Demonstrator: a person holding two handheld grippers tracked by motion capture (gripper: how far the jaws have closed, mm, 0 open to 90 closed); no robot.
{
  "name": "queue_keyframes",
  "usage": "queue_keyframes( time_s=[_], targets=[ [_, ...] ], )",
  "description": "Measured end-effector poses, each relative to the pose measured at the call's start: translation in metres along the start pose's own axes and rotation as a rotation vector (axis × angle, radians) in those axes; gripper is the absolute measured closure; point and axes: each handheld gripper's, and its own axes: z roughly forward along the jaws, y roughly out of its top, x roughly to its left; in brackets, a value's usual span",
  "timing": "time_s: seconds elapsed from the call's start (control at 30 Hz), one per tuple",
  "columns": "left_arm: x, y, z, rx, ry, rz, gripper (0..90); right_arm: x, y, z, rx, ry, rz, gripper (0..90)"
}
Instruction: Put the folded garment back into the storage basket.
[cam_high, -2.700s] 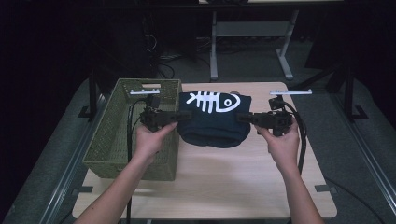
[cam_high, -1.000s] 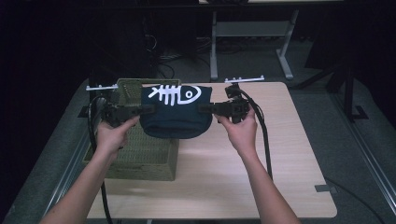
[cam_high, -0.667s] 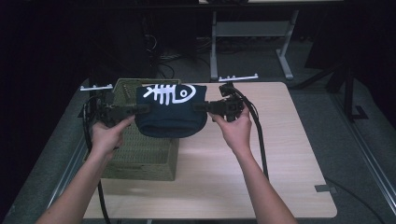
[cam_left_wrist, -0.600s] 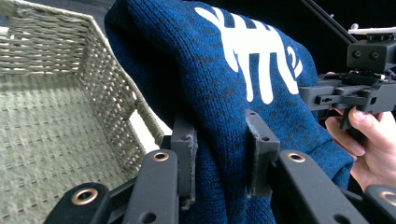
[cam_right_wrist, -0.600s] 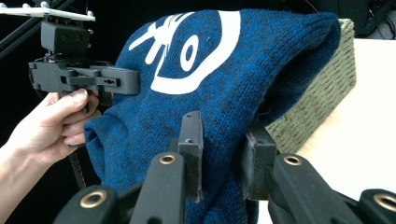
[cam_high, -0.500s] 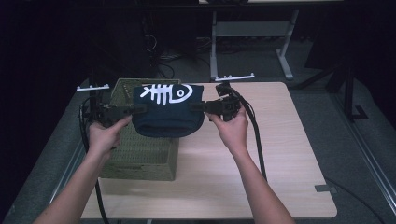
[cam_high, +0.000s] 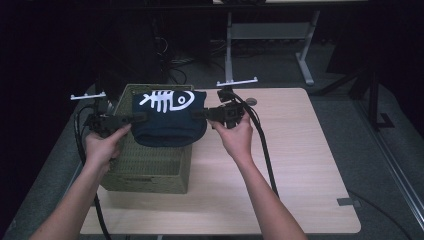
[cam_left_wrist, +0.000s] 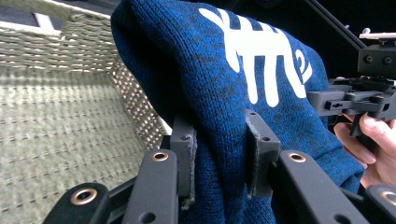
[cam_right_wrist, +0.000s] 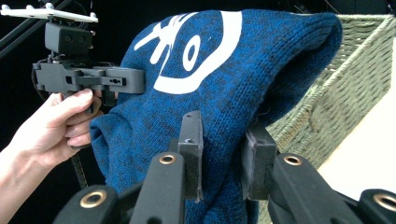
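Observation:
A folded dark blue knitted garment (cam_high: 167, 119) with a white fish-skeleton print hangs in the air over the green woven basket (cam_high: 145, 167) at the table's left. My left gripper (cam_high: 141, 117) is shut on the garment's left edge, and its own view shows the knit (cam_left_wrist: 219, 140) squeezed between both pads. My right gripper (cam_high: 198, 114) is shut on the right edge, with the knit (cam_right_wrist: 219, 149) bunched between its pads. Across the garment, the left gripper view shows the right gripper (cam_left_wrist: 322, 100) and the right gripper view shows the left gripper (cam_right_wrist: 140, 81).
The basket's inside (cam_left_wrist: 56, 121) is bare woven bottom and walls. The light wooden table (cam_high: 300, 150) stretches to the right of the basket. A metal desk frame (cam_high: 270, 30) stands on the dark floor behind the table.
Both hands have carried the garment to the left, from the table's middle to above the basket. Both grips have stayed the same.

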Motion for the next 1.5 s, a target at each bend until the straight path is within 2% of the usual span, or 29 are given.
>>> queue_keyframes(
  time_s=[0.13,0.17,0.2,0.57,0.97,1.5],
  targets=[
    [0.005,-0.001,-0.003,0.002,0.010,-0.006,69.4,0.000,-0.001,0.008,0.006,0.005,0.018,73.0],
    [0.006,-0.001,-0.004,-0.001,0.014,-0.007,69.4,-0.001,-0.001,0.010,0.000,0.008,0.009,72.9],
    [0.007,-0.001,-0.005,0.001,0.017,-0.008,69.4,0.000,-0.001,0.011,0.006,0.009,0.022,72.9],
    [0.018,-0.003,-0.016,-0.004,0.059,-0.008,69.4,0.001,-0.002,0.032,0.012,0.022,0.024,72.8],
    [0.036,-0.009,-0.029,-0.020,0.098,-0.045,68.9,0.004,-0.005,0.059,0.035,0.037,0.038,72.6],
    [0.051,-0.015,-0.038,-0.027,0.132,-0.073,67.5,0.007,-0.009,0.082,0.053,0.038,0.034,71.9]
  ],
)
